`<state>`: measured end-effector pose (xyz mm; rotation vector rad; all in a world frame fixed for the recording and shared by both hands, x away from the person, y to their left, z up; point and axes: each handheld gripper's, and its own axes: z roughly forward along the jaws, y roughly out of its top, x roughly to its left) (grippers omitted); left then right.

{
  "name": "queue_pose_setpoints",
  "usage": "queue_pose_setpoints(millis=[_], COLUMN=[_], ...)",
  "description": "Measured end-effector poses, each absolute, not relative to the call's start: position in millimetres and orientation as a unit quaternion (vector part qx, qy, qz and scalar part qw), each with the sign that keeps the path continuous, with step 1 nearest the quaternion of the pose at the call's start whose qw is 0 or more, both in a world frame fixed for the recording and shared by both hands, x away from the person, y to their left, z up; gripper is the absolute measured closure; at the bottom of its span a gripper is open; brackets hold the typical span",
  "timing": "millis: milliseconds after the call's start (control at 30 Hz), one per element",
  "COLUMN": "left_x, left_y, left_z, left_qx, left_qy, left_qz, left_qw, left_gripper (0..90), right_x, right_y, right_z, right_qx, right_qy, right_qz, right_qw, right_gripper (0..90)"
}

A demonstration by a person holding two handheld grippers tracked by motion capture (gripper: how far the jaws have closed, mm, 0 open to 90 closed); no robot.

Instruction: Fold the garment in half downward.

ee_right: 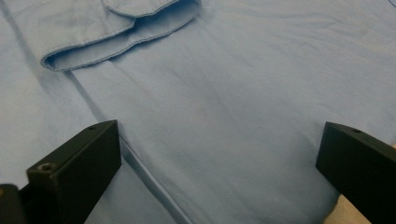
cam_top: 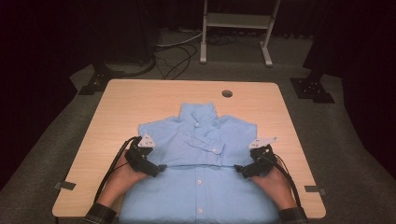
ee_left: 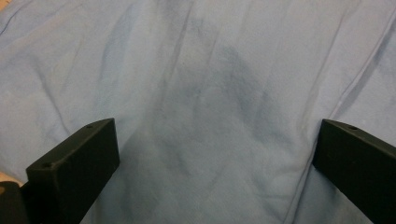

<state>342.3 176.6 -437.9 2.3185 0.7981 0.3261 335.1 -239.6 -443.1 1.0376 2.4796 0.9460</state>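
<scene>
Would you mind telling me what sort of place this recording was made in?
Probably a lab or studio set up for recording. A blue shirt lies on a wooden desk with a cable hole. Black stands flank it on grey carpet, before dark curtains.

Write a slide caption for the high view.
Two hand-held grippers, left and right, open at the sides of a blue shirt lying on a wooden table.

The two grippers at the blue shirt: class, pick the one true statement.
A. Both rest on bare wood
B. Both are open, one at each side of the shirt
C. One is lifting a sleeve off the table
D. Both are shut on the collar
B: the left gripper and right gripper sit at opposite sides of the shirt, and each gripper view shows its jaws spread wide over flat cloth.
</scene>
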Motion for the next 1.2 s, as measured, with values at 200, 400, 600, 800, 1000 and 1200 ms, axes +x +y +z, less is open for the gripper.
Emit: queue_pose_setpoints(millis=[200, 400, 600, 800, 1000, 1200], left_x=[338.1, 333.6, 326.5, 312.5, 301.5, 292.1], left_y=[177.3, 177.8, 178.5, 182.0, 184.4, 185.8], left_z=[-437.9, -436.8, -436.5, -436.7, -437.1, -437.6], left_qx=[0.884, 0.887, 0.888, 0.889, 0.889, 0.889], left_qy=[0.31, 0.309, 0.309, 0.305, 0.304, 0.299], left_qz=[0.125, 0.122, 0.121, 0.12, 0.12, 0.121], left_qw=[0.327, 0.321, 0.319, 0.319, 0.321, 0.326], left_gripper=[0.0, 0.0, 0.0, 0.0, 0.0, 0.0], right_x=[328.7, 320.4, 313.3, 297.9, 286.5, 279.4], right_y=[-237.6, -235.8, -233.9, -230.2, -228.4, -228.4], right_z=[-442.9, -442.5, -442.0, -441.7, -441.8, -442.4], right_qx=[0.366, 0.368, 0.37, 0.374, 0.371, 0.369], right_qy=[0.859, 0.86, 0.861, 0.86, 0.861, 0.861], right_qz=[0.326, 0.323, 0.319, 0.316, 0.315, 0.319], right_qw=[0.146, 0.145, 0.145, 0.143, 0.144, 0.144], right_gripper=[0.0, 0.0, 0.0, 0.0, 0.0, 0.0])
